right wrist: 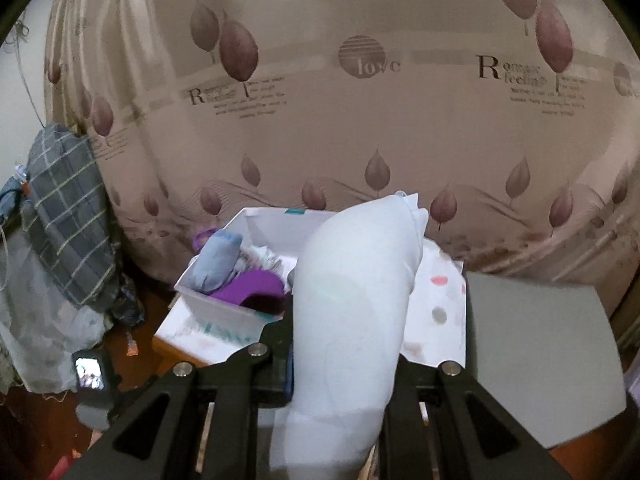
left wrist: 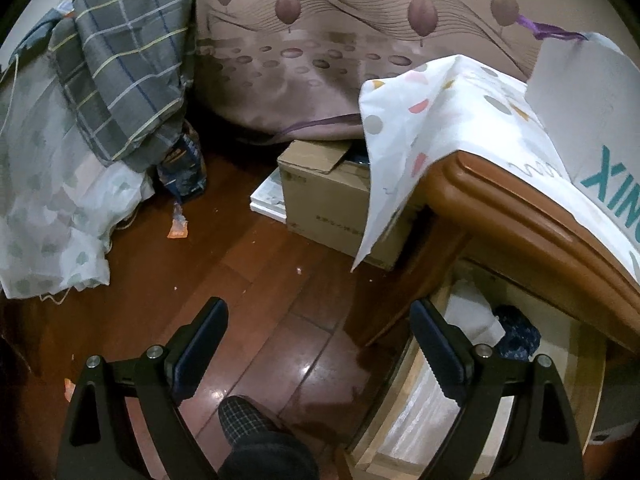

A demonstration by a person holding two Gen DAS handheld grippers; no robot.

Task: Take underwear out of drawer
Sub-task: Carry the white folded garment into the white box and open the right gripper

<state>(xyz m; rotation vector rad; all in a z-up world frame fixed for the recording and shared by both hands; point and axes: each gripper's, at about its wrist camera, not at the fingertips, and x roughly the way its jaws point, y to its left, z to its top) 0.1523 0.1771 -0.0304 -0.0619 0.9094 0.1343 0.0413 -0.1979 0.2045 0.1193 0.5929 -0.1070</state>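
Hovering spread and empty in the left wrist view, left gripper (left wrist: 318,344) beside the open drawer (left wrist: 416,420), probably steadying nothing yet; dark garment (left wrist: 516,332) left inside; pinching pale underwear (right wrist: 352,320) in the right wrist view, right gripper (right wrist: 344,364) pressed tight, garment draped clear above the white box (right wrist: 224,308), likely its destination.

right gripper (right wrist: 344,364): clamped on the pale underwear (right wrist: 352,312), which rises rolled between the jaws
white box (right wrist: 224,300): behind, on the worktop, holding a grey-blue bundle (right wrist: 218,260) and a purple garment (right wrist: 252,284)
spotted cloth (right wrist: 438,304): under the box
curtain (right wrist: 360,120): leaf-printed backdrop
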